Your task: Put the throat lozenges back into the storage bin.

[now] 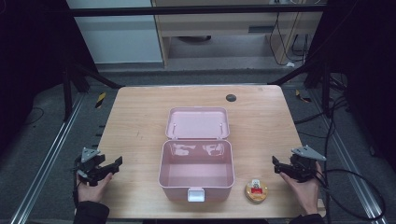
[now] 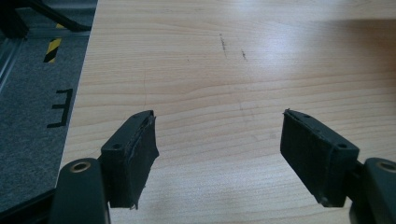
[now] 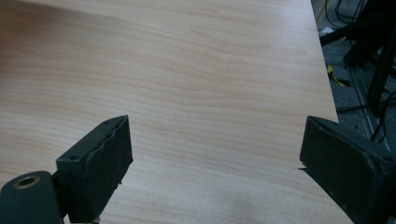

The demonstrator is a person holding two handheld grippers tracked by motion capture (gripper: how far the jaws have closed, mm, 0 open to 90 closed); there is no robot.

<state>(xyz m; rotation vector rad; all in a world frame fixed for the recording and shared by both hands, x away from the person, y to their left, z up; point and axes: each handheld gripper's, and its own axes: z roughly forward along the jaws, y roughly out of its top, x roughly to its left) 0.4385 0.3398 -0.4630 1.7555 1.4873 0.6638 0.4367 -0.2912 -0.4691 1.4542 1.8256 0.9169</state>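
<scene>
A pink plastic box stands open at the middle of the wooden table, its lid laid back behind it and a white latch at its front. To the box's right, near the front edge, lies a small round yellow thing with a red and white top. My left gripper rests by the table's left edge, open, and between its jaws is bare wood. At the right edge my right gripper is open too, over bare wood.
A dark round grommet sits in the table's far side. Grey carpet, metal rails and black frame legs surround the table. Cables trail on the floor at right. Black-and-yellow tape marks lie beside the far left corner.
</scene>
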